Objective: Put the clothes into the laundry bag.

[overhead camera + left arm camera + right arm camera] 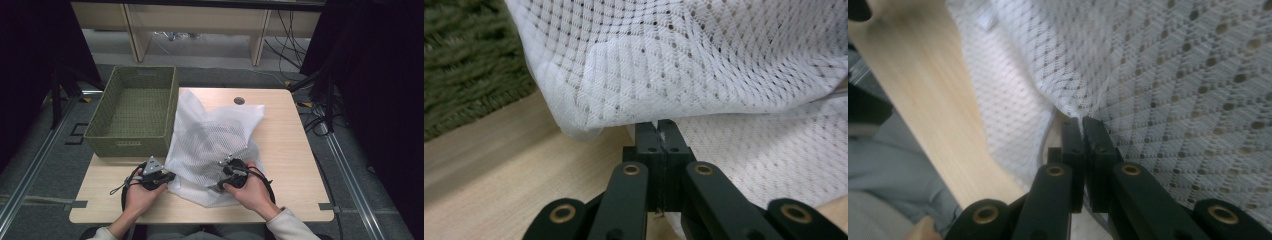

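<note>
A white mesh bag [210, 135] lies crumpled across the middle of the light wooden table [285, 150], with something dark showing dimly through it. My left gripper [171, 176] is at the bag's near left edge. In the left gripper view the left gripper [657, 127] has its jaws together, with a sliver of the white mesh bag [684, 60] pinched at their tips. My right gripper [226, 167] rests on the bag's near right part. In the right gripper view the right gripper [1082, 122] is shut on a fold of the mesh bag [1173, 75].
A green woven basket [127, 142] stands empty at the table's left, touching the bag; its wall [464, 60] is close to my left gripper. A round hole [239, 100] sits near the far edge. Bare tabletop [923, 90] lies beside the bag.
</note>
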`<state>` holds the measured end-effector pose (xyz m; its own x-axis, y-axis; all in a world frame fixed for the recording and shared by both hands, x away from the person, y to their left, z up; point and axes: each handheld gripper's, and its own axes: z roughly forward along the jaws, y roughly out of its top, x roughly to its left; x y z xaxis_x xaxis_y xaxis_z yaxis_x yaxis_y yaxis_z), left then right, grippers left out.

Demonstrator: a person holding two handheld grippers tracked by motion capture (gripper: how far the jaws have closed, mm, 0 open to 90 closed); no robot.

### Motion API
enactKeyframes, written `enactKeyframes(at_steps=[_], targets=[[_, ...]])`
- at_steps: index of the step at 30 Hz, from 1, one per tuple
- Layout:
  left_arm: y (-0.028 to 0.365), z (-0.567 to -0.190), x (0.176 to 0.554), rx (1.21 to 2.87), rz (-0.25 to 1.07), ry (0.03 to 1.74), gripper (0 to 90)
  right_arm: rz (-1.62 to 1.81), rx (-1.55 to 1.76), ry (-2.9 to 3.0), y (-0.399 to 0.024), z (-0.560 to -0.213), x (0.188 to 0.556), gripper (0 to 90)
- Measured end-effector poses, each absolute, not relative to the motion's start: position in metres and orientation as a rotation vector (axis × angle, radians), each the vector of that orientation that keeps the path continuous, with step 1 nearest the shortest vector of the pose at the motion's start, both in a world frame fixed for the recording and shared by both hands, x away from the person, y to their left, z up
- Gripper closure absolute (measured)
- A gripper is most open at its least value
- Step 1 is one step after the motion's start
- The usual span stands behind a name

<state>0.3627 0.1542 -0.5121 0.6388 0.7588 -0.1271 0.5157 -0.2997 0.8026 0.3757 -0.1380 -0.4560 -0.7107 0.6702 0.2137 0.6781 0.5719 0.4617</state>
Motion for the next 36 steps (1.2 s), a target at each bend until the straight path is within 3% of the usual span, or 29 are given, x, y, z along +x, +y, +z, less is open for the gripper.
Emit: enactKeyframes(at_steps=[12,20,22,26,28,33,36], targets=[[0.193,-0.513,0.32,1.879,0.326,1.026,90.0,-1.007,-1.295,-2.748,-0.143,-0.45,0.381,89.8],[0.206,-0.519,0.317,1.863,0.328,1.061,89.4,-1.059,-1.326,-2.781,-0.141,-0.449,0.379,89.8],[0.205,-0.515,0.319,1.905,0.372,1.045,82.7,-0.992,-1.311,-2.763,-0.141,-0.448,0.378,89.7],[0.199,-0.508,0.325,1.904,0.337,1.027,65.6,-0.976,-1.227,-2.793,-0.133,-0.451,0.373,89.7],[0.198,-0.508,0.331,1.893,0.311,1.033,63.3,-0.939,-1.152,-2.82,-0.126,-0.454,0.37,89.7],[0.195,-0.513,0.345,1.912,0.27,1.026,71.5,-0.822,-1.044,-2.841,-0.116,-0.462,0.366,89.7],[0.195,-0.51,0.349,1.917,0.245,1.004,86.1,-0.748,-1.029,-2.835,-0.114,-0.467,0.366,89.7]])
